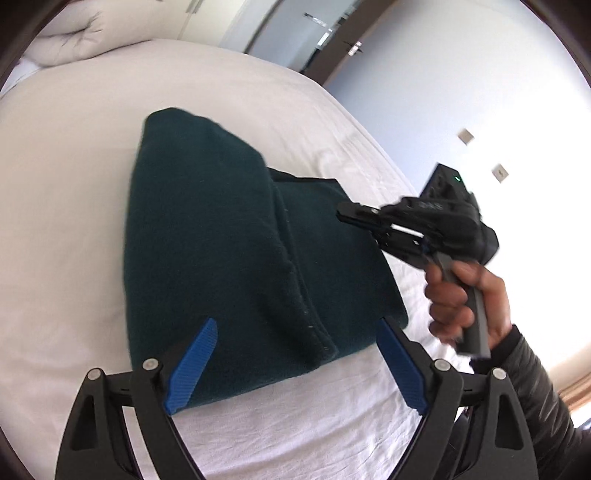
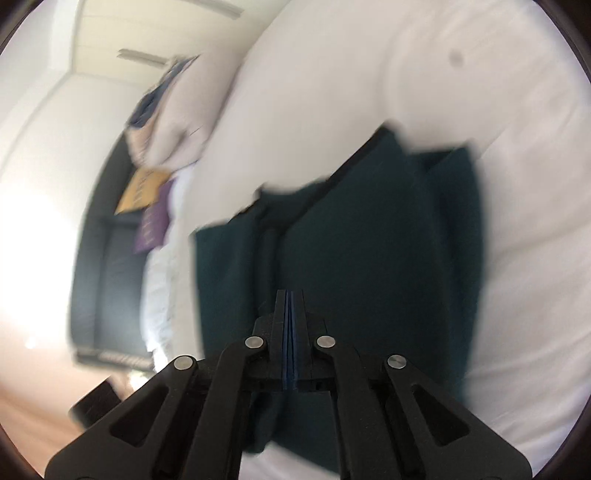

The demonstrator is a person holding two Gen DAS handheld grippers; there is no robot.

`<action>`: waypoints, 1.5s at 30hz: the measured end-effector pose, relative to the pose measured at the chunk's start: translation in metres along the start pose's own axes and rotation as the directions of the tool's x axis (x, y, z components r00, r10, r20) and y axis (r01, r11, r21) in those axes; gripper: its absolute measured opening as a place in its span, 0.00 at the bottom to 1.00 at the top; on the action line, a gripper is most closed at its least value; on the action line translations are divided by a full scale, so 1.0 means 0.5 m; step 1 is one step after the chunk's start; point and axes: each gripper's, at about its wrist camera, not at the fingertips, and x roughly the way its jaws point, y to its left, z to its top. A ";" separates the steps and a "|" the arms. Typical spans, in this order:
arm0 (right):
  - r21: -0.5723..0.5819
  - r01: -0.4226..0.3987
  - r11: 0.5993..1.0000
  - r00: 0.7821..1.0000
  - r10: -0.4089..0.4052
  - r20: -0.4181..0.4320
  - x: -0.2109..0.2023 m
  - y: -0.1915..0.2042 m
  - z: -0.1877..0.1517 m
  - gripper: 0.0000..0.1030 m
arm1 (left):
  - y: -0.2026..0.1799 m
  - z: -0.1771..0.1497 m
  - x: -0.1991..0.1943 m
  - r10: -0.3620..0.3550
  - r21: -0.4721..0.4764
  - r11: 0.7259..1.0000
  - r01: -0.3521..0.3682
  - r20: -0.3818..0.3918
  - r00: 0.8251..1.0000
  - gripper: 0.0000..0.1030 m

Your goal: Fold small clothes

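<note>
Your dark green garment (image 1: 236, 236) lies folded mid-frame on the white bed (image 1: 74, 184). Your left gripper (image 1: 295, 365) gapes empty at its lower edge; your right gripper (image 2: 290, 295) is pinched closed, apparently holding nothing. Likely between folds: next, regrip an edge.

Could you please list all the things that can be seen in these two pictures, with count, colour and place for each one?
Dark green fleece garment: one, dark green, lying folded on the bed.
White bed sheet: one, white, covering the bed under the garment.
Pale pillow: one, off-white, at the far end of the bed.
Yellow and purple flat items: two, blurred, beside the bed; what they are cannot be told.
Left gripper: one, black with blue pads, jaws open, nothing between them.
Right gripper: one, black, jaws shut, holding nothing.
Person's hand: one, holding the right gripper's handle, dark sleeve.
</note>
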 end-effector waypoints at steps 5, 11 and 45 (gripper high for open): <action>-0.014 -0.020 1.000 1.000 0.020 0.002 0.044 0.033 -0.029 0.72 | 0.030 0.005 -0.035 0.010 -0.056 0.998 -0.007 0.064 0.998 0.87; -0.011 -0.021 1.000 1.000 0.021 -0.015 0.093 0.050 -0.068 0.86 | 0.080 0.014 -0.028 0.041 -0.120 0.992 -0.031 0.087 0.995 0.87; -0.239 0.260 0.935 0.959 -0.279 -0.047 0.230 0.178 -0.115 0.12 | 0.070 0.035 0.057 0.066 -0.075 0.995 -0.062 0.048 0.997 0.87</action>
